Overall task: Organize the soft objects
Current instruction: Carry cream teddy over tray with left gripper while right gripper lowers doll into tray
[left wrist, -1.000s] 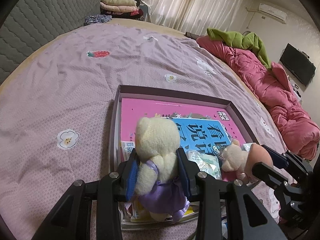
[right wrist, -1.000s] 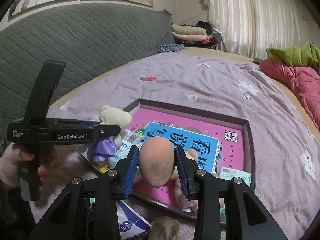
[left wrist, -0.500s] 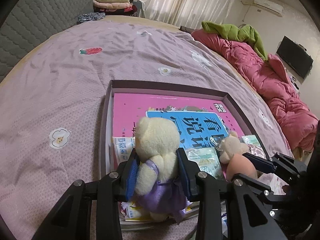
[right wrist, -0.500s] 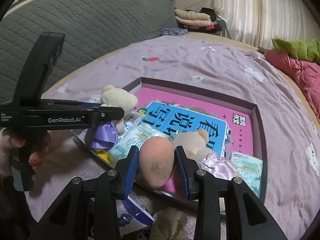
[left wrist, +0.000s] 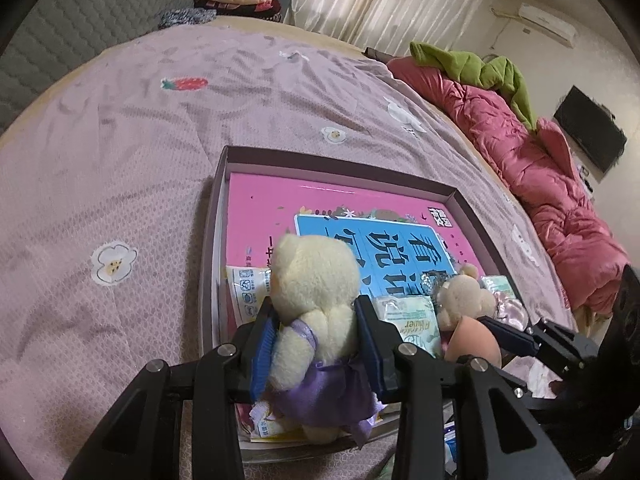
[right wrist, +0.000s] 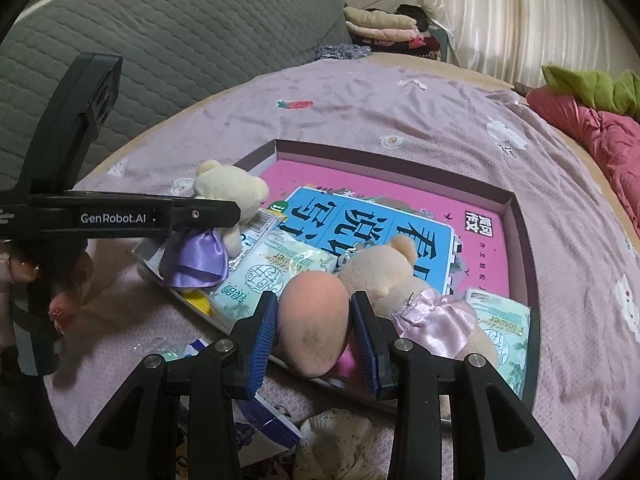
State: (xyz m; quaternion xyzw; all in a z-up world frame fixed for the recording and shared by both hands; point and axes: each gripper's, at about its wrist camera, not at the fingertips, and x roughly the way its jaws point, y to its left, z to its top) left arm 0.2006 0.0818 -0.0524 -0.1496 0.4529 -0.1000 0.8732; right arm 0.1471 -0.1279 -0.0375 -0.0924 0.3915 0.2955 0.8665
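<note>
Presently, left gripper (left wrist: 316,350): jaws clamped on cream plush bear in purple satin dress (left wrist: 314,312), at the near-left corner of the box.
Right gripper (right wrist: 314,336): jaws closed on peach egg-shaped soft toy (right wrist: 313,326), over the near edge.
Beside: beige plush bear in pink satin dress (right wrist: 404,284), touching the egg toy.
Beneath: shallow mauve cardboard box (left wrist: 340,164) holding pink-and-blue book (left wrist: 320,204), tissue packets (right wrist: 276,272).
Support: lilac patterned bed (left wrist: 120,168).

Both wrist cams close, low, facing bed's far side, sharing tray (left wrist: 216,216).
</note>
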